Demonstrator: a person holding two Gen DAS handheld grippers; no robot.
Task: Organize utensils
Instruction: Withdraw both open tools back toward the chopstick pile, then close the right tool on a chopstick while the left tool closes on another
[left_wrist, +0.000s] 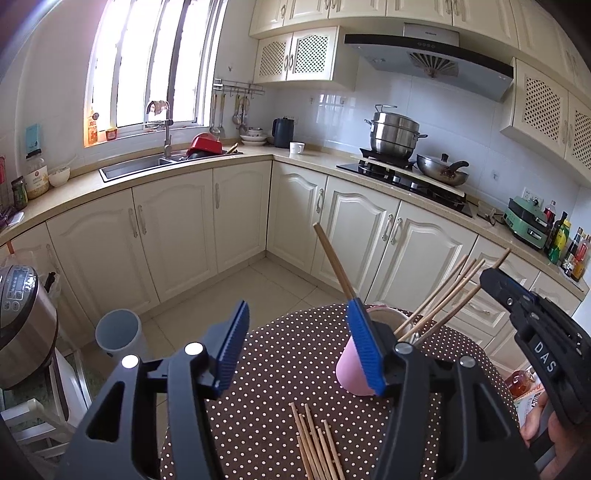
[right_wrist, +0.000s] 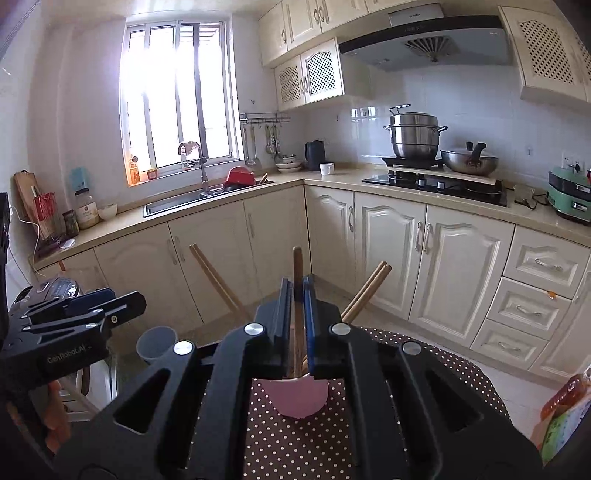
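1. The right gripper (right_wrist: 298, 291) is clamping one brown wooden chopstick (right_wrist: 297, 266) upright over the pink cup (right_wrist: 297, 400), probably to drop it in.
2. The left gripper (left_wrist: 295, 345) is hovering agape, holding nothing, near the loose wooden chopsticks (left_wrist: 317, 443) lying on the polka-dot tablecloth (left_wrist: 288, 369).

A home kitchen. Cream cabinets (right_wrist: 391, 251) run in an L under a beige bench (left_wrist: 184, 173), with a steel sink (left_wrist: 136, 166) and tap below the barred window (left_wrist: 155, 62) on the far left. On the right, a range hood (left_wrist: 428, 59) hangs over a black hob (left_wrist: 406, 177) carrying a steamer pot (left_wrist: 393, 136) and a wok (left_wrist: 443, 170). Ladles hang on a wall rack (left_wrist: 238, 88); a rice cooker (left_wrist: 22, 321) stands near left.
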